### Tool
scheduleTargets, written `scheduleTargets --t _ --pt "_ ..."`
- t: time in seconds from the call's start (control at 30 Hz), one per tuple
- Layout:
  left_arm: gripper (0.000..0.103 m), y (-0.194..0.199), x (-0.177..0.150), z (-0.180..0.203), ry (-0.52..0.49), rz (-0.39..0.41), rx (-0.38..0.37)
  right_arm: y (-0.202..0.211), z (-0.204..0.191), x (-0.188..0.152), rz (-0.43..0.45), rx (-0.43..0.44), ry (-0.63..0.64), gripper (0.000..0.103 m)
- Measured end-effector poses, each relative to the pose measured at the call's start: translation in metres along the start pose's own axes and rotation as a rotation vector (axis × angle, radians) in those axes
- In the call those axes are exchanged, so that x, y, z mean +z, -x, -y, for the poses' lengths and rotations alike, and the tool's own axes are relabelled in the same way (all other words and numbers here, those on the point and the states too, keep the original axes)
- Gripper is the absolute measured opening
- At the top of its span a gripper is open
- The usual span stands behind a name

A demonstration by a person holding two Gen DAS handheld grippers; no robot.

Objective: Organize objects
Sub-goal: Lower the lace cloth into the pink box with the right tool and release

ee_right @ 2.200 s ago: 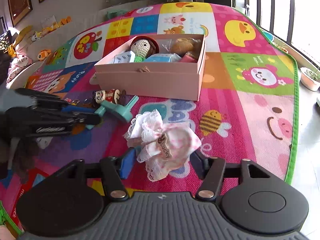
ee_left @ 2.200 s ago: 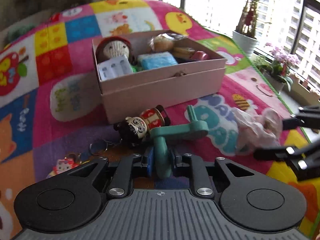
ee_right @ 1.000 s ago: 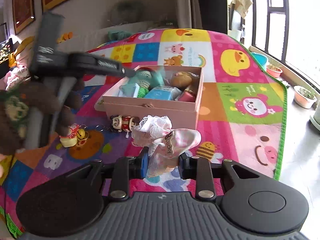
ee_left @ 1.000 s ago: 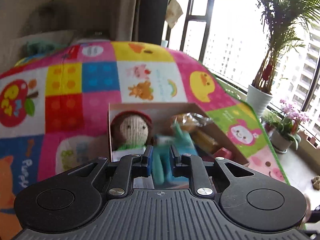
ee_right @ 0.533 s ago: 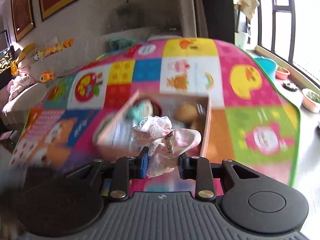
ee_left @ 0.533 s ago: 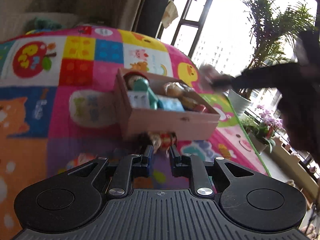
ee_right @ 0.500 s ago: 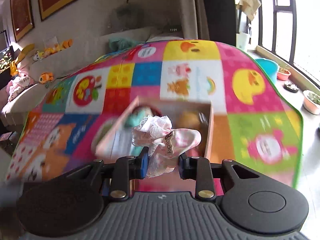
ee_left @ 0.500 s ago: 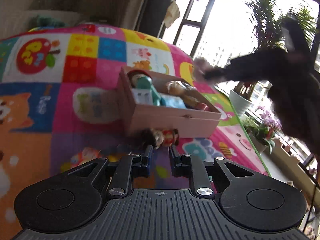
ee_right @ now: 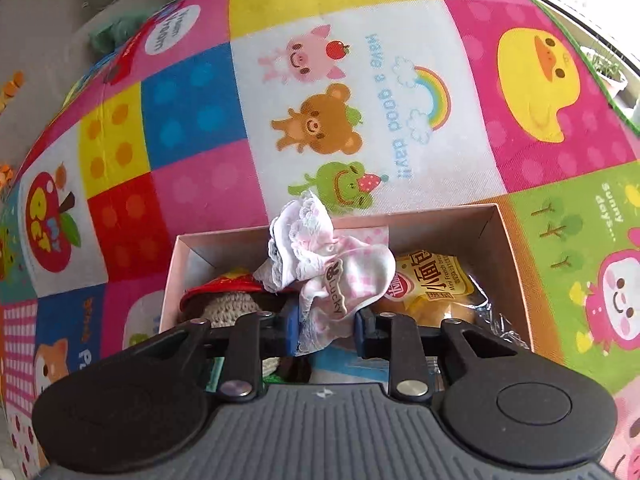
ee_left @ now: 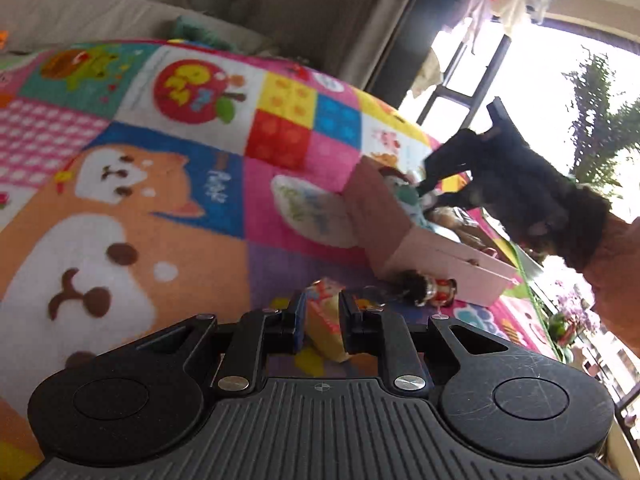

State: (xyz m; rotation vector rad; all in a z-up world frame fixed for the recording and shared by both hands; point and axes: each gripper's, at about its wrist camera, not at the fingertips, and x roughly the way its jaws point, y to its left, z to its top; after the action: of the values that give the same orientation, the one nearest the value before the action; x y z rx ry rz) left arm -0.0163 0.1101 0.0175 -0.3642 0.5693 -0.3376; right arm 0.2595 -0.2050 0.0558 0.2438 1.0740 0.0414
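Lace-trimmed pink cloth (ee_right: pixel 326 276) hangs clamped in the right gripper (ee_right: pixel 326 330) over the box (ee_right: pixel 516 280) — ready to drop — while the left gripper (ee_left: pixel 322 320), shut and empty, noses toward a keychain (ee_left: pixel 326 320) at six o'clock.

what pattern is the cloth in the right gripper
Pink-and-white check cloth with white lace trim; clearest in the right wrist view.

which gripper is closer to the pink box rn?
Right. The right gripper is over the pink box, holding the frilly cloth. The left gripper is down at the mat, short of it.
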Motion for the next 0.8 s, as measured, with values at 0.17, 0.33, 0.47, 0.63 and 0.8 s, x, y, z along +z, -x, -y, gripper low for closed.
scheduleTargets --t 0.17,0.33,0.47,0.63,0.8 --pt "0.019 0.005 -0.003 -0.004 0.015 0.015 -0.021 0.049 0.009 0.008 0.084 0.063 -0.019 0.068" --pt "0.019 0.015 0.004 -0.001 0.003 0.037 -0.028 0.051 0.001 0.014 0.135 0.086 -0.007 0.050" --pt "0.019 0.017 0.008 0.002 -0.005 0.039 -0.009 -0.001 0.005 0.009 0.045 0.079 -0.097 0.029" --pt "0.019 0.016 0.007 0.000 -0.018 -0.001 0.057 -0.009 0.026 0.007 0.035 0.117 -0.145 0.027" --pt "0.019 0.015 0.003 -0.001 -0.018 -0.024 0.098 0.070 0.043 -0.024 0.162 0.229 -0.062 0.040"
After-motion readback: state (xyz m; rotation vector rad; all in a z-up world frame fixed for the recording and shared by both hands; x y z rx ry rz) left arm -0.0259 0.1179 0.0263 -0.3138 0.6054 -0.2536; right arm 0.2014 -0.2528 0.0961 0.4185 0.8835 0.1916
